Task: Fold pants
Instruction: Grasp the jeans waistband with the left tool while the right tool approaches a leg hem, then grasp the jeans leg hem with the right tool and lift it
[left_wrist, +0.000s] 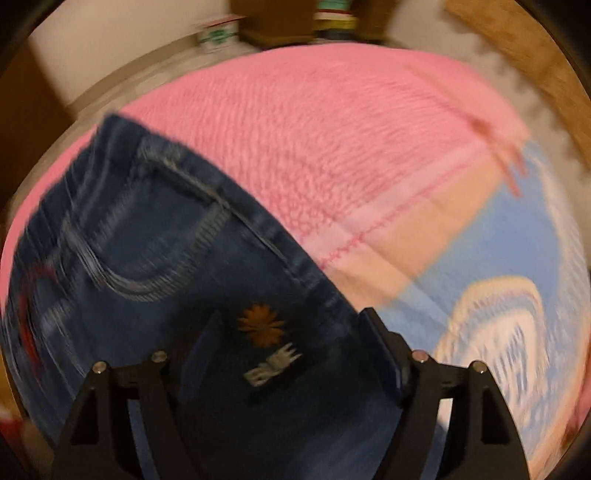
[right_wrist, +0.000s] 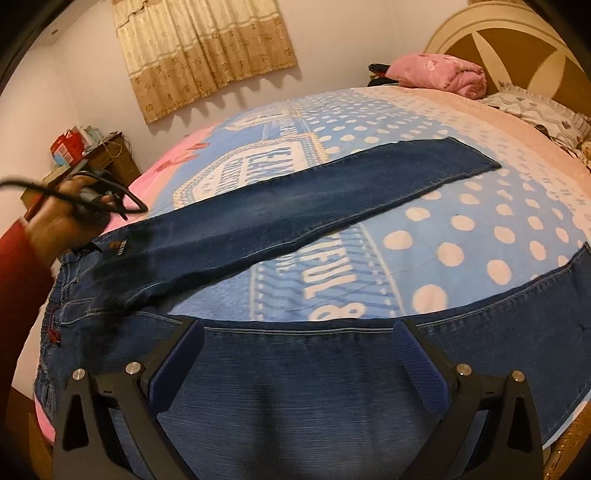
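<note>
Both hand-held grippers, left (left_wrist: 291, 332) and right (right_wrist: 299, 332), hover unclenched over dark blue denim pants (right_wrist: 295, 214); next, grab a leg.

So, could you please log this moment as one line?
task: fold pants | jeans: spread on bed, legs apart | left gripper: open over waistband | right gripper: open over near leg

Dark jeans (right_wrist: 295, 206) spread on blue polka-dot blanket (right_wrist: 461, 221) — one leg stretched toward pillow (right_wrist: 535, 114). Right gripper (right_wrist: 299, 354) open over near denim — hand (right_wrist: 62, 221) at waistband.
</note>
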